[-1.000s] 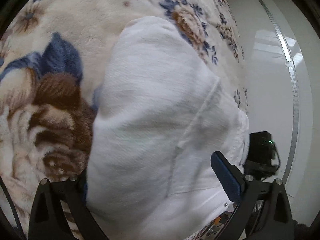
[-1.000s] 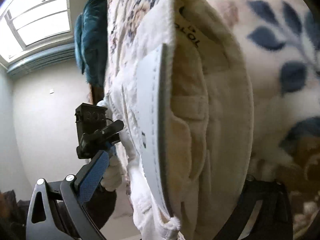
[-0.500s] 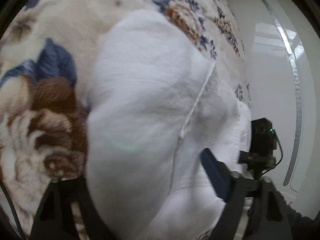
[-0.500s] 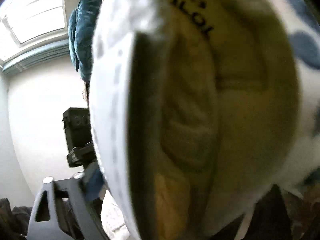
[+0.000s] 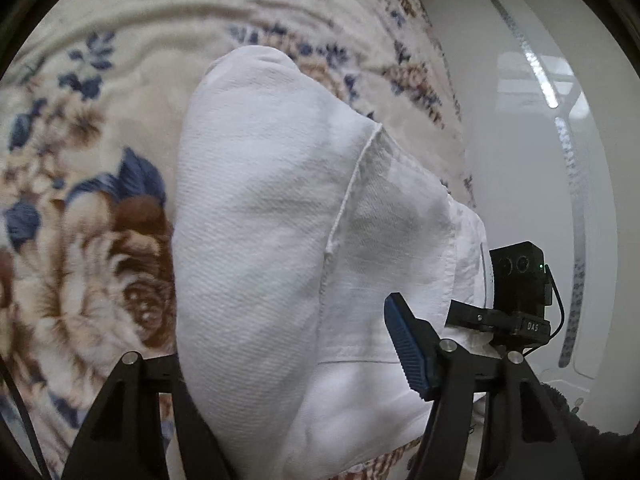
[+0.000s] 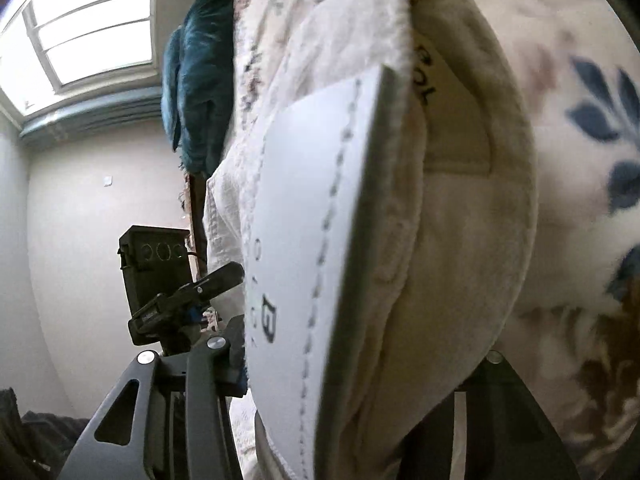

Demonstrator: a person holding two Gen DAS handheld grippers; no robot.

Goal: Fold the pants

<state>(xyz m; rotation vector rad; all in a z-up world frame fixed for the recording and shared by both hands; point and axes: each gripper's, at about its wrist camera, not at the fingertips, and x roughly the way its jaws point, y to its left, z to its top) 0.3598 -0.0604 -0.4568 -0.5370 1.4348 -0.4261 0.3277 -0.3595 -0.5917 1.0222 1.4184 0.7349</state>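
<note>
Now we carry the white pants (image 5: 260,240) mid-fold over the floral blanket (image 5: 92,240), left gripper (image 5: 288,376) and right gripper (image 6: 360,380) each pinching cloth, next laying it flat

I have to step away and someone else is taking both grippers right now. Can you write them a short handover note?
Left gripper: white pants fill the gap between its fingers; whether it is clamped cannot be told.
Right gripper: the waistband end with the white label sits between its fingers; grip likewise unclear.
The pants are bunched over the floral blanket, both ends at the grippers.
Done: the pants are gathered up.
Left: probably lay them down, flatten, finish the fold.
</note>
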